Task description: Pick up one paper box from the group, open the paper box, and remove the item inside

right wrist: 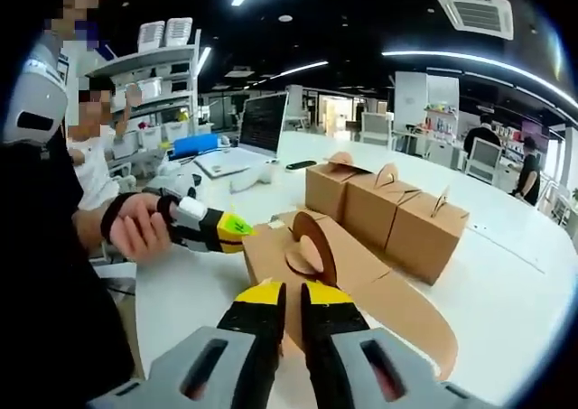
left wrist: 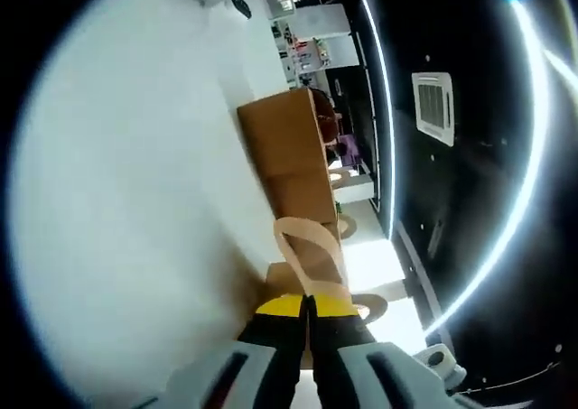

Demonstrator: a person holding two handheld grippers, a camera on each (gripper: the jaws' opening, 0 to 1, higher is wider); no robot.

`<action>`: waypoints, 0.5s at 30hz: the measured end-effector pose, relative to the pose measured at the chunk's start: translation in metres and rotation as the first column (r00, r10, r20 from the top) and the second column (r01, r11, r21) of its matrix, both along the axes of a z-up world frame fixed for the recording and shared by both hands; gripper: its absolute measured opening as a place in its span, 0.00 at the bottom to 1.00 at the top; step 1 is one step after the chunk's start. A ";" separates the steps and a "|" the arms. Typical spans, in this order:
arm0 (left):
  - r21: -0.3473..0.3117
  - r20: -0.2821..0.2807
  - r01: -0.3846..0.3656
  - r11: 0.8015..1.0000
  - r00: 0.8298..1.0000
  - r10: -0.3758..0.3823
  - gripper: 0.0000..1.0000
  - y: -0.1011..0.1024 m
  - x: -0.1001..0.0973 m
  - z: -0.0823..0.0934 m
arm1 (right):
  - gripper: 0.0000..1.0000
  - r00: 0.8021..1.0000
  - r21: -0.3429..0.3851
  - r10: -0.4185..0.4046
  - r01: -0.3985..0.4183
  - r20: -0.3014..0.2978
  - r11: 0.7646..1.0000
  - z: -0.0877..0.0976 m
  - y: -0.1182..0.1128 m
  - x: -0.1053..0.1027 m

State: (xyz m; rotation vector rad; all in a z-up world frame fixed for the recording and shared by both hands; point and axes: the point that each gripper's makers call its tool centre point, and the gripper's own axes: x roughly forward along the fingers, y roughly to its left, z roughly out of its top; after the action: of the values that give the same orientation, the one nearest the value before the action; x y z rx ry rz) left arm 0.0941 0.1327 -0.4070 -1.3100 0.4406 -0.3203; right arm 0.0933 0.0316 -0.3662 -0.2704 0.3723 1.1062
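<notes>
A brown paper box (right wrist: pixel 370 287) lies opened on the white table (right wrist: pixel 506 283), its arched handle flap (right wrist: pixel 314 246) standing up. My right gripper (right wrist: pixel 293 293) is at the box's near edge, jaws almost together on the cardboard. A hand holds my left gripper (right wrist: pixel 237 226), which comes in from the left and pinches the box's left corner. In the left gripper view, the left gripper (left wrist: pixel 305 306) is shut on the same box (left wrist: pixel 307 274), with the handle loop (left wrist: pixel 312 242) just beyond its yellow tips. Three closed boxes (right wrist: pixel 384 206) stand in a row behind, and that row (left wrist: pixel 289 147) appears in the left gripper view too.
A laptop (right wrist: pixel 260 125), a black flat device (right wrist: pixel 301 164) and white objects (right wrist: pixel 248 176) lie farther back on the table. Shelves with bins (right wrist: pixel 167 61) stand at the back left. A person's arm (right wrist: pixel 99 228) is close on the left. People sit at far right (right wrist: pixel 528 165).
</notes>
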 end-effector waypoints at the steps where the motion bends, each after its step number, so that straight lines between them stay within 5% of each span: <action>1: -0.002 -0.003 0.001 1.000 1.000 -0.001 0.05 -0.001 0.001 -0.001 | 0.09 1.000 0.000 0.000 0.000 0.000 1.000 0.000 0.000 0.000; 6: 0.009 0.005 -0.005 1.000 1.000 0.005 0.05 0.000 0.000 0.000 | 0.09 1.000 0.001 -0.001 0.001 0.001 1.000 0.000 0.001 0.000; 10: 0.045 0.111 -0.077 0.996 0.991 0.072 0.06 0.029 -0.002 0.025 | 0.09 1.000 0.002 -0.005 0.005 0.002 1.000 0.000 0.001 -0.001; 12: 0.095 0.192 -0.157 0.983 0.972 0.136 0.10 0.047 -0.003 0.042 | 0.09 1.000 0.002 -0.007 0.007 0.001 1.000 0.000 0.001 0.000; 15: 0.087 0.323 -0.234 0.968 0.926 0.195 0.10 0.082 -0.008 0.080 | 0.09 1.000 0.005 -0.011 0.011 0.003 1.000 0.000 0.000 0.000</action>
State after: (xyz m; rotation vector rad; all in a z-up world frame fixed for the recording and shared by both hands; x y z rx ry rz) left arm 0.0864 0.2147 -0.3274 -1.1487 0.0456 -0.3040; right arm 0.0929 0.0317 -0.3659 -0.2650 0.3681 1.0959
